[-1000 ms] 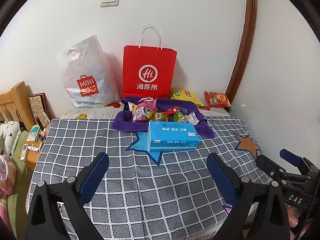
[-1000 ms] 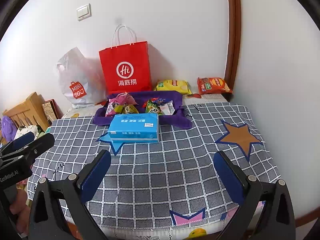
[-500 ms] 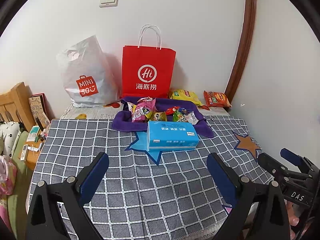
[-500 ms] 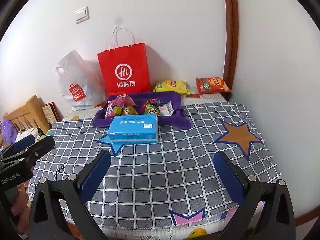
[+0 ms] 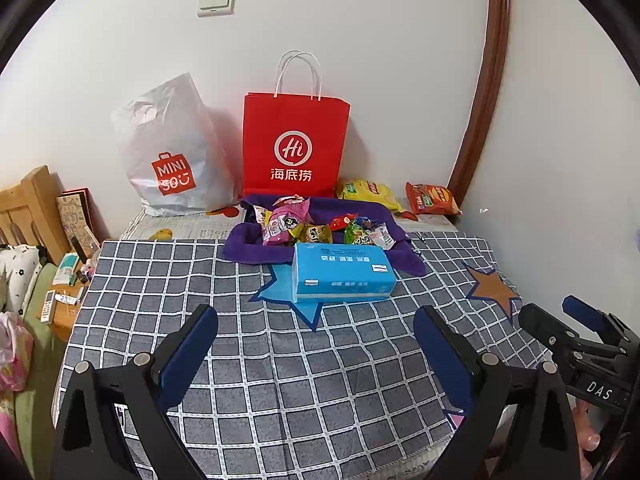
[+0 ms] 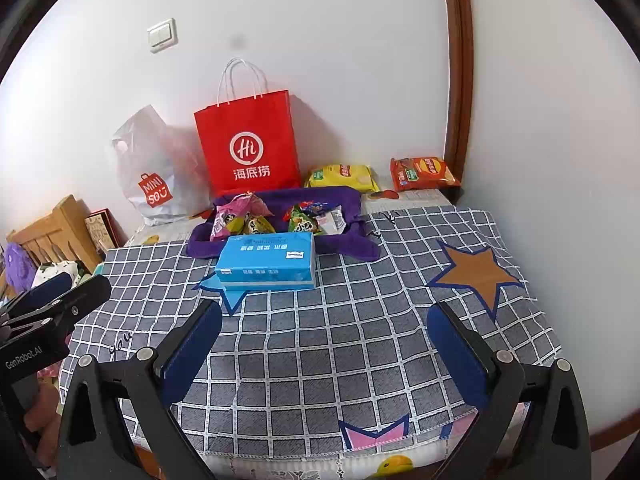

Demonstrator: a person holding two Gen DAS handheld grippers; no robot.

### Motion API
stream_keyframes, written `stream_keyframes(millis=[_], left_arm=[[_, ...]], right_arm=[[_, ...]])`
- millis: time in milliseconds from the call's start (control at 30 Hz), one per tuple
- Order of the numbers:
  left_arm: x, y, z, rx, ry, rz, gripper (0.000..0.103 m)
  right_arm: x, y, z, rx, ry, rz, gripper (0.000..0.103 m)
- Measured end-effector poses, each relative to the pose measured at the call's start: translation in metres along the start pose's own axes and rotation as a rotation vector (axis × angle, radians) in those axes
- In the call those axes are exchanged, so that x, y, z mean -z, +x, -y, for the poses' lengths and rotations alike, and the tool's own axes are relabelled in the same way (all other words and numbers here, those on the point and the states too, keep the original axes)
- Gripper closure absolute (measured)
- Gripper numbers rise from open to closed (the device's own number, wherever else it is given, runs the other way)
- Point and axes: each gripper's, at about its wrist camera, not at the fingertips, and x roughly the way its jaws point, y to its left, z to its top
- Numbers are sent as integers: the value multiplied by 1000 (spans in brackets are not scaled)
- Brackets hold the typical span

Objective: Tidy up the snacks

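Several small snack packets point(image 5: 316, 228) point(image 6: 276, 216) lie heaped on a purple cloth point(image 5: 248, 246) point(image 6: 352, 204) at the far side of the table. A blue tissue pack point(image 5: 342, 272) point(image 6: 266, 260) lies just in front of the cloth. A yellow chip bag point(image 5: 368, 192) point(image 6: 340, 174) and an orange chip bag point(image 5: 432, 200) point(image 6: 424, 172) lie by the back wall. My left gripper point(image 5: 316, 324) hovers open over the near table. My right gripper point(image 6: 326, 322) is open too, empty, to its right.
A red paper bag point(image 5: 296, 144) point(image 6: 250, 144) and a white plastic bag point(image 5: 172, 152) point(image 6: 154, 172) stand against the wall. The checked tablecloth point(image 5: 280, 360) point(image 6: 340, 340) covers the table. A wooden headboard point(image 5: 28, 208) and bedside clutter are at the left. A wall closes the right side.
Both grippers stay open and nearly still; the views shift only slightly.
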Motion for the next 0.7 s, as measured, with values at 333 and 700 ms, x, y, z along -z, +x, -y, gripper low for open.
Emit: stream_keyframes(millis=[333,700], left_arm=[[0,-1,0,5,3,-1,4],[1,1,-2,-2,6,-3,4]], right_arm=[[0,-2,-1,-1,3,1,2],[1,-3,-3,-8,-3,6,2]])
